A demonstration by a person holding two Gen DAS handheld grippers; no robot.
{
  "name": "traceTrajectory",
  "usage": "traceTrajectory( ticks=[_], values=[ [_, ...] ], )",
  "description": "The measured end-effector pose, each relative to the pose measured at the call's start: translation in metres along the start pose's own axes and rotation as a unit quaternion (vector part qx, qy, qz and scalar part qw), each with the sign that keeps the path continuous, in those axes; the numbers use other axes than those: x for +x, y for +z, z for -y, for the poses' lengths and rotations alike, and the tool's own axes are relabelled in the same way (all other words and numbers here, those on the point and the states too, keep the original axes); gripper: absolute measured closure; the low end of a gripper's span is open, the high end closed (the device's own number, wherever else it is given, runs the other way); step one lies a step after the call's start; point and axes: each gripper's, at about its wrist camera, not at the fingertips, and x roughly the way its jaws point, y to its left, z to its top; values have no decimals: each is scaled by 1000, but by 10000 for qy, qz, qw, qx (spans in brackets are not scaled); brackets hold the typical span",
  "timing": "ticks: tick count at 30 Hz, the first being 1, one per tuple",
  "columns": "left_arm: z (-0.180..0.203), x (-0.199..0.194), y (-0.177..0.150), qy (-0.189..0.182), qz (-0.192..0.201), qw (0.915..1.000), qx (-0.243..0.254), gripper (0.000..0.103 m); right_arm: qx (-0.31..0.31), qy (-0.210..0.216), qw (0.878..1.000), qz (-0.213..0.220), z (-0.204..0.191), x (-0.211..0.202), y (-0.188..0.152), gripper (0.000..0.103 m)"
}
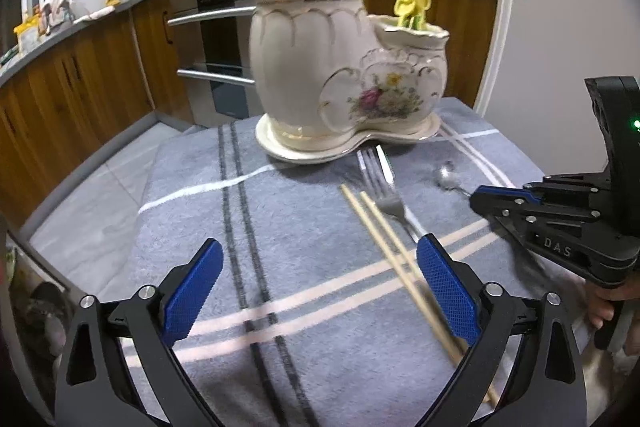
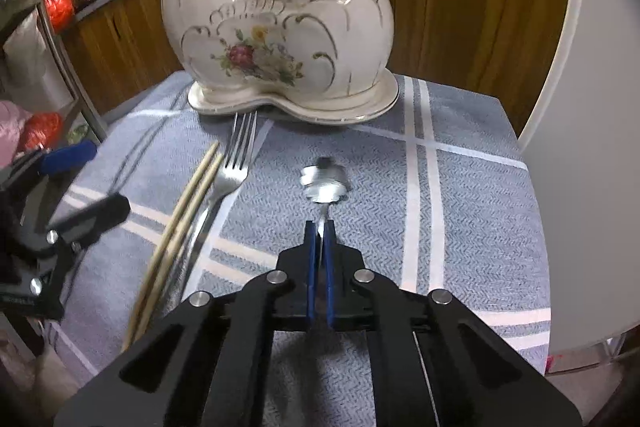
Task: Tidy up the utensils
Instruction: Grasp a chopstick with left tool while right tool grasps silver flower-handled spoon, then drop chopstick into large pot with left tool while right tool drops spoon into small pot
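Right gripper [image 2: 320, 227]: I've clamped the spoon [image 2: 325, 183] handle, for the ceramic holder [image 2: 280, 39].
Left gripper [image 1: 320, 291]: jaws apart, waiting over chopsticks [image 1: 384, 227].

Glossy glazed ceramic holder [image 2: 280, 39], shiny metal spoon [image 2: 325, 183] and fork [image 2: 234, 163], matt wooden chopsticks [image 2: 188, 211], woven cloth [image 2: 480, 227].

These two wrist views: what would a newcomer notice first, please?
The cream ceramic holder with a painted flower stands at the far end of the grey cloth. In front of it, the right gripper is shut on a spoon. To the left, a fork and chopsticks lie side by side.
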Motion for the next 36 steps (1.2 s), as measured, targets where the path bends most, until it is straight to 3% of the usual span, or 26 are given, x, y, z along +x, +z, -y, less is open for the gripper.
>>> traceTrajectory(
  ticks=[2, 6, 10, 14, 20, 32, 36],
  values=[
    [4, -1, 1, -3, 14, 10000, -10, 9, 1, 28, 9999, 158, 1, -9, 1, 100],
    [13, 8, 1, -43, -196, 9998, -79, 35, 71, 120, 9995, 279, 5, -16, 2, 100],
    [25, 18, -4, -29, -397, 9992, -62, 53, 45, 83, 9990, 427, 7, -24, 2, 100],
    [36, 24, -8, 41, -554, 9984, 76, 65, 74, 169, 9985, 521, 8, -29, 3, 100],
    [47, 26, -8, 86, -623, 9969, 479, 93, 85, 245, 9975, 661, 10, -38, 3, 100],
    [25, 9, -7, 91, -893, 9931, 750, 97, 111, 393, 9960, 795, 10, -47, 4, 100],
    [23, 15, -5, 90, -1001, 9926, 681, 92, 60, 415, 9956, 842, 7, -47, 3, 100]
  ],
)
